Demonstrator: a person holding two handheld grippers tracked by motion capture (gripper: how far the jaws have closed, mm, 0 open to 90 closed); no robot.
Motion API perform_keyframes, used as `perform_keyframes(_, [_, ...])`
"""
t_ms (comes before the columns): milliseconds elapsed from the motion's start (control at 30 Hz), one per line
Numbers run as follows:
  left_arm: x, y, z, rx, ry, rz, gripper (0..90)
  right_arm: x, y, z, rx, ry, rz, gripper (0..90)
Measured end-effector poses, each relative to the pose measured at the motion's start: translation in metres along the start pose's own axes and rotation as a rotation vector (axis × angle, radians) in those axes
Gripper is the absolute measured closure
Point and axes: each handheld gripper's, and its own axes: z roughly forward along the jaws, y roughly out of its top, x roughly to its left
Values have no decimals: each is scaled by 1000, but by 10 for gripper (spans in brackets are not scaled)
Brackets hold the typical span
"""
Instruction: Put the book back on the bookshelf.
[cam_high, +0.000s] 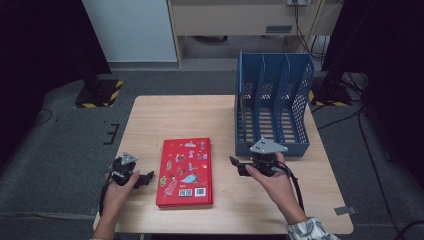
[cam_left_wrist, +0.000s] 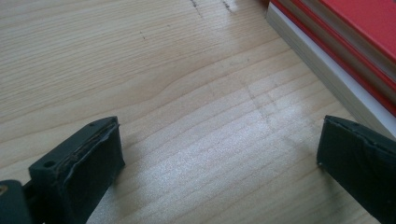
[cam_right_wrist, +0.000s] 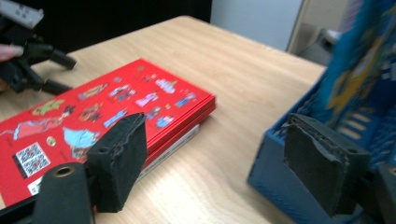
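Observation:
A stack of red books (cam_high: 185, 172) with cartoon stickers on the top cover lies flat on the wooden table (cam_high: 175, 115), near its front. My left gripper (cam_high: 146, 179) rests just left of the books, open and pointing at them. In the left gripper view my left gripper (cam_left_wrist: 223, 140) has its jaws wide apart over bare wood, with the books' edge (cam_left_wrist: 336, 51) at the upper right. My right gripper (cam_high: 237, 165) is to the right of the books, in front of the blue file rack (cam_high: 272, 105). In the right gripper view my right gripper (cam_right_wrist: 219, 149) is open with nothing between its pads, between the books (cam_right_wrist: 107, 107) and the rack (cam_right_wrist: 345, 93).
The blue rack stands upright at the table's back right, with several slotted compartments open toward me. My left gripper (cam_right_wrist: 42, 60) also appears beyond the books in the right gripper view. Black stands and cables are on the floor around the table.

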Motion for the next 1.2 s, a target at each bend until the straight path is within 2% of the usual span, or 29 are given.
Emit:
perform_keyframes(67, [0,0,0,0,0,1,0,6,-4,9,23,45,14,238])
perform_keyframes(167, [-3,0,-1,-6,-5,9,14,13,-11,20,54,54,-12,238])
perform_keyframes(267, [-7,3,-2,-7,-9,46,41,21,-20,30,102,70,-28,239])
perform_keyframes(400, [-5,5,-10,-54,-8,8,67,31,-29,43,152,96,-38,246])
perform_keyframes(467, [-5,5,-15,-62,-35,-18,84,35,-30,49,163,118,-33,247])
perform_keyframes(567, [-11,8,-20,-87,-37,-9,87,42,-31,60,172,155,-44,245])
perform_keyframes(600, [-12,10,-22,-97,-42,-6,87,44,-31,63,173,169,-30,243])
perform_keyframes(667, [-17,14,-25,-132,-88,-5,77,48,-31,68,175,194,-18,234])
perform_keyframes(733, [-24,17,-24,-138,-129,27,63,53,-32,72,180,211,-11,218])
perform_keyframes(767, [-26,18,-23,-129,-137,53,51,55,-32,73,190,217,-5,211])
perform_keyframes(833, [-32,18,-19,-112,-170,59,49,58,-33,76,193,227,-10,224])
perform_keyframes(900, [-39,17,-15,-93,-181,68,49,61,-33,77,201,234,-22,222])
perform_keyframes(933, [-42,18,-14,-91,-200,65,44,61,-33,79,199,235,-22,220])
perform_keyframes(1033, [-45,22,-14,-102,-194,68,54,61,-34,81,202,249,-1,207])
perform_keyframes(1133, [-45,22,-11,-92,-230,45,58,59,-34,85,205,260,26,191])
perform_keyframes(1200, [-48,22,-8,-79,-264,55,52,59,-35,86,193,247,21,202])
